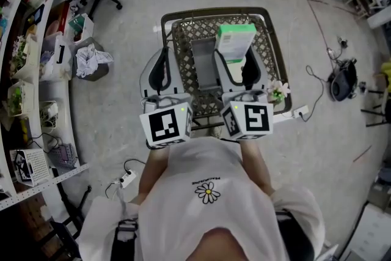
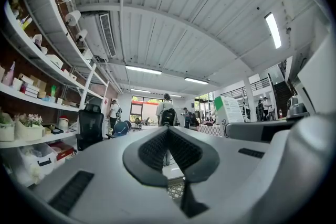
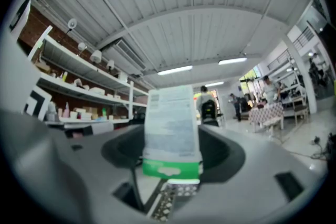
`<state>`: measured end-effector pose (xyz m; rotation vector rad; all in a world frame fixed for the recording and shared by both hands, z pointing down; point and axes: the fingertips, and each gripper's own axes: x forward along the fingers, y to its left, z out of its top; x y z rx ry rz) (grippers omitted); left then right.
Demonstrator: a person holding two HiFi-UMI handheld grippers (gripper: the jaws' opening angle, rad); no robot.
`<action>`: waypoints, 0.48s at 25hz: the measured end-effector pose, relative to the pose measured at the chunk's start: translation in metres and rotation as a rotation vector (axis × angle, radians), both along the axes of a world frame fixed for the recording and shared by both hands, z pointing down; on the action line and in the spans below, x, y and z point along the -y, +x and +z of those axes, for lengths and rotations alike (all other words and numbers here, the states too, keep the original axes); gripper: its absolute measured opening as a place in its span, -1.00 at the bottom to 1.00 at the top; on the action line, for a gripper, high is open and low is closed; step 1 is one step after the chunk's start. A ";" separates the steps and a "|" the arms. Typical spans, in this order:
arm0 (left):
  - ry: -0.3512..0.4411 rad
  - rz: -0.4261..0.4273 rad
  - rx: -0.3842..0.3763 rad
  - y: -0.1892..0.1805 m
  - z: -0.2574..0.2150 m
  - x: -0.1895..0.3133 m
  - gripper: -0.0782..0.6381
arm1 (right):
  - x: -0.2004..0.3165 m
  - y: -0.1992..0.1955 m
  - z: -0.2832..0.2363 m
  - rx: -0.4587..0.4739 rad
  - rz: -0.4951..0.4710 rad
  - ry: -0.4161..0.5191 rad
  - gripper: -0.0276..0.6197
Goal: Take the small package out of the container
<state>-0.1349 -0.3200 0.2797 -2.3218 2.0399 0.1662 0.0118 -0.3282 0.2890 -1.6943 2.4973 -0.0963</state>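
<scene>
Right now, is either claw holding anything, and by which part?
The right claw grips the green-and-white package by its two sides, at its near end. The left claw holds nothing.

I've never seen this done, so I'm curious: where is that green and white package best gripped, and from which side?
Its near end, from the person's side, as the right gripper does now: jaws shut across the package's width. It is a slim box, narrow enough to fit between them, with flat sides for the pads to press.
</scene>
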 end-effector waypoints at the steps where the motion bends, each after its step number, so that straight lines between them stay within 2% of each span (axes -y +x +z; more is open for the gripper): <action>1: 0.001 0.002 0.002 0.001 0.000 0.000 -0.72 | 0.000 0.001 -0.001 -0.001 0.001 0.001 0.06; 12: -0.003 0.005 -0.021 -0.003 -0.004 0.005 -0.72 | 0.002 -0.002 -0.005 -0.008 0.024 0.012 0.06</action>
